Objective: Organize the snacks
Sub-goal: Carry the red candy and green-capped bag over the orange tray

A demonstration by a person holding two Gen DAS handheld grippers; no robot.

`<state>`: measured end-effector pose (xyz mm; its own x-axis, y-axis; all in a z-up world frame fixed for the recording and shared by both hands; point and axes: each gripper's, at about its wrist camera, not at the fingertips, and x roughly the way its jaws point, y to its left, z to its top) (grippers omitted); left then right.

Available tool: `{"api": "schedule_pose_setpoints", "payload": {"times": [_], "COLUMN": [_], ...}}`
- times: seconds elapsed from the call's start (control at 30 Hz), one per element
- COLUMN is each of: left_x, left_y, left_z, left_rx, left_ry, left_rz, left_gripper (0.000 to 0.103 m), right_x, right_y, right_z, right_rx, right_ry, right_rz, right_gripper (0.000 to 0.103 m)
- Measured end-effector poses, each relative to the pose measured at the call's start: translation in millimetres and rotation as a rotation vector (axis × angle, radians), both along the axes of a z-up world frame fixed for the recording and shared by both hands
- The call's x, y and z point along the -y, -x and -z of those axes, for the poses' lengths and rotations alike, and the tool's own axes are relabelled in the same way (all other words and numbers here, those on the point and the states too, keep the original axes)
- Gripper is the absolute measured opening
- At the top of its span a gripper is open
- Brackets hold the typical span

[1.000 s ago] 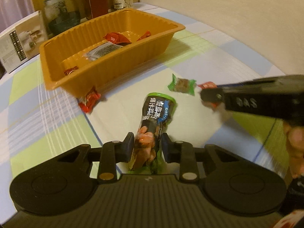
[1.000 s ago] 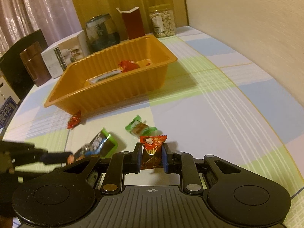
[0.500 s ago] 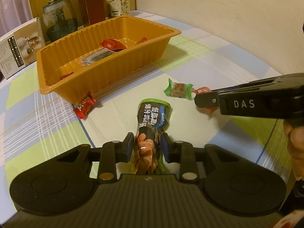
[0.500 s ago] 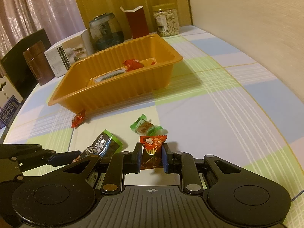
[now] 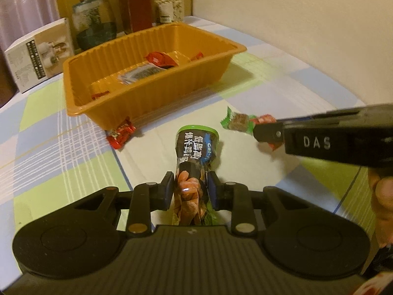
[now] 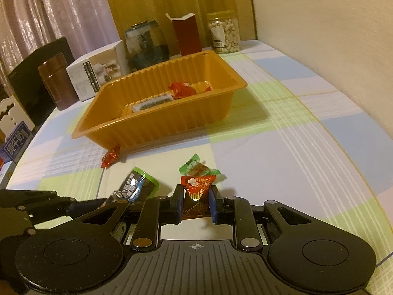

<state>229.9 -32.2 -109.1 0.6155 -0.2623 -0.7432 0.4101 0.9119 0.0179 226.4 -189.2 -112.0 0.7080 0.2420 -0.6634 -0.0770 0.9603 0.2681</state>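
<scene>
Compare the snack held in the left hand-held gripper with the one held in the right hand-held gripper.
The left hand-held gripper grips a long dark snack pouch with a green end; the right hand-held gripper grips a small red triangular candy. The pouch reaches far past the fingers, while the candy barely clears them. Both are clamped near one end and aimed toward the orange tray.

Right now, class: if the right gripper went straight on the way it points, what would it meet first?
Probably the green-wrapped candy lying just beyond the red triangular snack in the right gripper's jaws; the orange tray lies further back. Depth is uncertain.
</scene>
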Motion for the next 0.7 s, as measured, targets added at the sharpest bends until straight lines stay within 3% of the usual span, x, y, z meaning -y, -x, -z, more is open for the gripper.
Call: {"api": "schedule_pose_setpoints", "payload": {"times": [0.7], "left_x": [-18.6], "left_y": [-2.0], "left_z": [-46.0], "left_rx": [0.078], "left_ry": [0.107], "left_rz": [-0.114], "left_gripper": [0.026], "right_x": [-14.9], "right_y": [0.2], "right_z": [-27.2], "right_rx": [0.098], "right_ry": [0.026], "right_rz": [-0.044], "right_gripper": [0.022]}}
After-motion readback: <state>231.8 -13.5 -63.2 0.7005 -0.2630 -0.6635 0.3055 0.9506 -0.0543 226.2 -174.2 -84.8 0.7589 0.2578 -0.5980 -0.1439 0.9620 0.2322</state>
